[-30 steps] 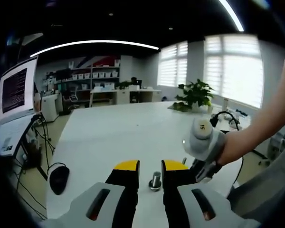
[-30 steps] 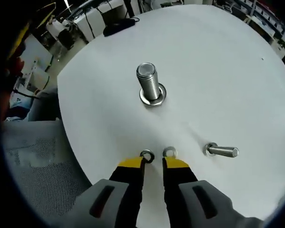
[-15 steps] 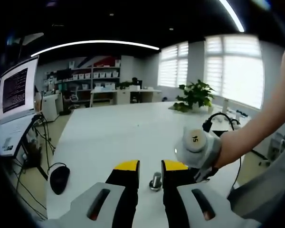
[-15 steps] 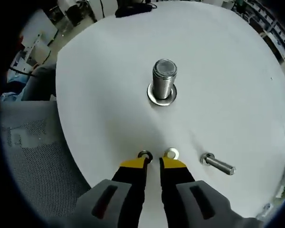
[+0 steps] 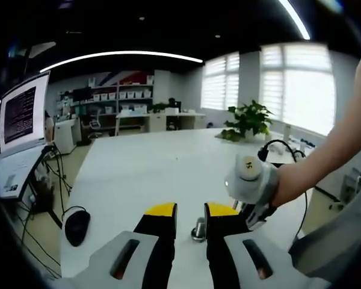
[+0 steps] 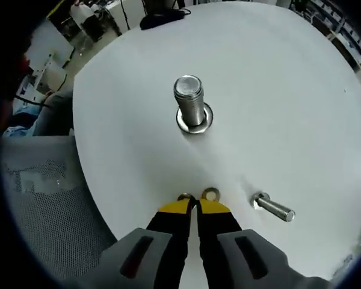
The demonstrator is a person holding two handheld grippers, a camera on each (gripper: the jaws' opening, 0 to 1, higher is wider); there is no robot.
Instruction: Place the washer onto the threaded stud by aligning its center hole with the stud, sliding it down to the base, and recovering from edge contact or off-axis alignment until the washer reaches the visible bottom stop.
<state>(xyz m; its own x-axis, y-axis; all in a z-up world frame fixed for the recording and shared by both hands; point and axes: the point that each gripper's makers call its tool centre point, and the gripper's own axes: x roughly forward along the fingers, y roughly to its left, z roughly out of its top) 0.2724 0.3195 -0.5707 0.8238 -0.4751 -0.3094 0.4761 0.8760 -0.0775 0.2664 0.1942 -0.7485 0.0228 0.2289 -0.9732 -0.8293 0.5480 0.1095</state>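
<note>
On the white round table [image 6: 277, 90], we see our right gripper [image 6: 196, 205] clenched beside two small silver ring washers [image 6: 210, 194], the upright threaded steel stud [image 6: 191, 108] well apart.

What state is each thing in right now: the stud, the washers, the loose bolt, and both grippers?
Stud: upright on the table, one washer already at its base.
Two small washers: flat on the table, at the right gripper's tips.
Loose bolt: lying on its side.
Right gripper: jaws nearly together, grip unclear.
Left gripper: open, jaws either side of the stud.
Laptop: lid up, screen lit.
</note>
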